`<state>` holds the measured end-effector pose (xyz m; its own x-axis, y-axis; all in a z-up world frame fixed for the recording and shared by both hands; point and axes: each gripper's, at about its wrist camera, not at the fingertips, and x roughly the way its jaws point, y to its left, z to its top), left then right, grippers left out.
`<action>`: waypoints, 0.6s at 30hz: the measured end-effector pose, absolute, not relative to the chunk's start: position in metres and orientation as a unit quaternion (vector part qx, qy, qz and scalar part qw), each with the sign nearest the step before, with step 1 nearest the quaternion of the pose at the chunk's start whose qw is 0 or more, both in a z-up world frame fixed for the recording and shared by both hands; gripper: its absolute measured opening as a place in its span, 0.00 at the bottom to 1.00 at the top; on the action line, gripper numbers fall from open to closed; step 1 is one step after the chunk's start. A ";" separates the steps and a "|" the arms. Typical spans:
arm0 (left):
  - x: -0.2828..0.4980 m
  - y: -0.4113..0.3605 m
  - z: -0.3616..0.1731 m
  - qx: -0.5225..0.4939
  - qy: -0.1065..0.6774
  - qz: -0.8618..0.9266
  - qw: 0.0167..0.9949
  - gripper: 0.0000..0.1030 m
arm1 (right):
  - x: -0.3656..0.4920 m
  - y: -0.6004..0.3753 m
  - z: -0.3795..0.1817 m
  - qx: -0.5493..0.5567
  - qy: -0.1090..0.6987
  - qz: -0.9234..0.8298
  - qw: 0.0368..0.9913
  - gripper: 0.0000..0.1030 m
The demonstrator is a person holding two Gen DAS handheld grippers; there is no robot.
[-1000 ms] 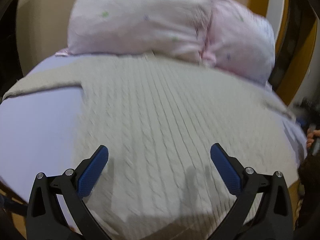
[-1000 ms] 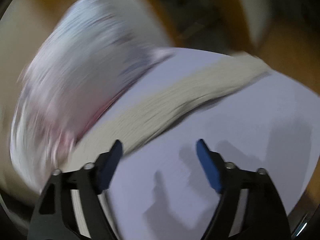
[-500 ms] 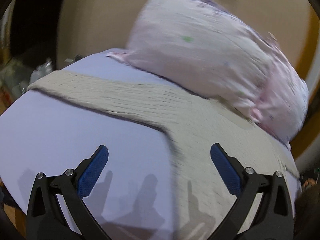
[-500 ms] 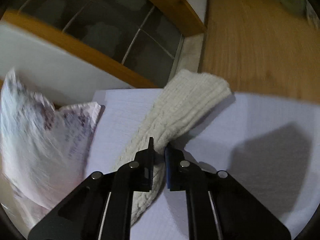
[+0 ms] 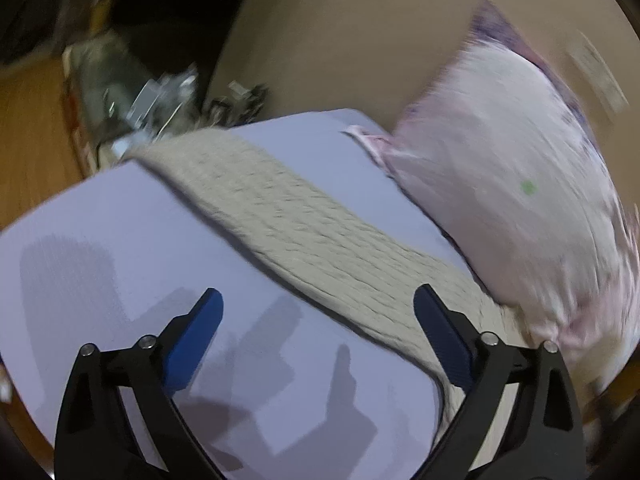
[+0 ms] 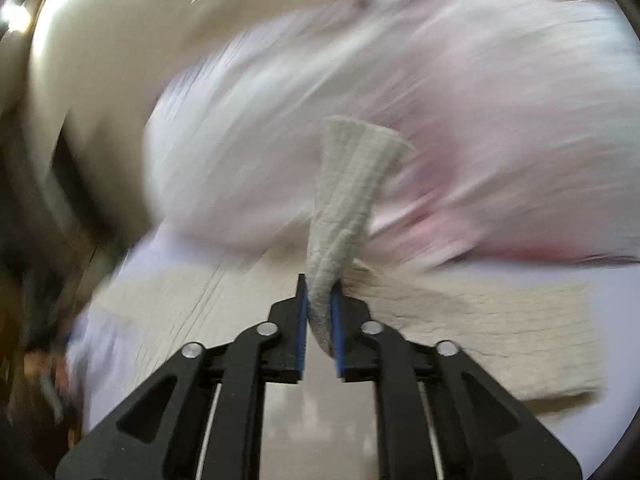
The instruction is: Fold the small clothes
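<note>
A cream cable-knit sweater lies on a lilac bed sheet [image 5: 100, 240]. In the left wrist view its left sleeve [image 5: 288, 216] stretches flat and diagonally toward the far bed corner. My left gripper [image 5: 316, 316] is open and empty, hovering over the sheet just short of that sleeve. In the right wrist view my right gripper [image 6: 320, 296] is shut on the other sleeve's cuff end [image 6: 348, 200], which stands lifted above the sweater body [image 6: 480, 320].
A pink and white pillow [image 5: 512, 184] lies against the sweater's far side; it also shows, blurred, in the right wrist view [image 6: 360, 80]. Clutter [image 5: 140, 92] and wooden floor lie beyond the bed's far left corner. A beige wall stands behind.
My right gripper shut on the sleeve cuff and has lifted and swung it over the sweater body. My left gripper has swung left from the sweater body to the left sleeve, staying open.
</note>
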<state>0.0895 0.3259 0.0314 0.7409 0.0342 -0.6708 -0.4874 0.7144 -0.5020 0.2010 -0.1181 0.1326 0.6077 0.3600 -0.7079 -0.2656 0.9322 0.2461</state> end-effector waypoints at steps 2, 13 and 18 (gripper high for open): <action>0.092 0.339 0.023 -0.374 0.328 0.160 0.852 0.87 | 0.201 -0.077 0.103 0.038 0.467 0.209 0.858 0.41; 0.125 0.399 0.011 -0.432 0.300 0.214 0.823 0.52 | 0.154 -0.169 0.147 0.096 0.406 0.162 0.894 0.81; 0.146 0.396 0.022 -0.377 0.319 0.250 0.833 0.07 | 0.142 -0.216 0.137 0.128 0.416 0.121 0.892 0.81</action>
<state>0.1463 0.3959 0.0218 0.6715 0.1759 -0.7198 -0.6568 0.5912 -0.4682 0.1416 -0.2159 0.1373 0.6239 0.3220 -0.7121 -0.1091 0.9381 0.3287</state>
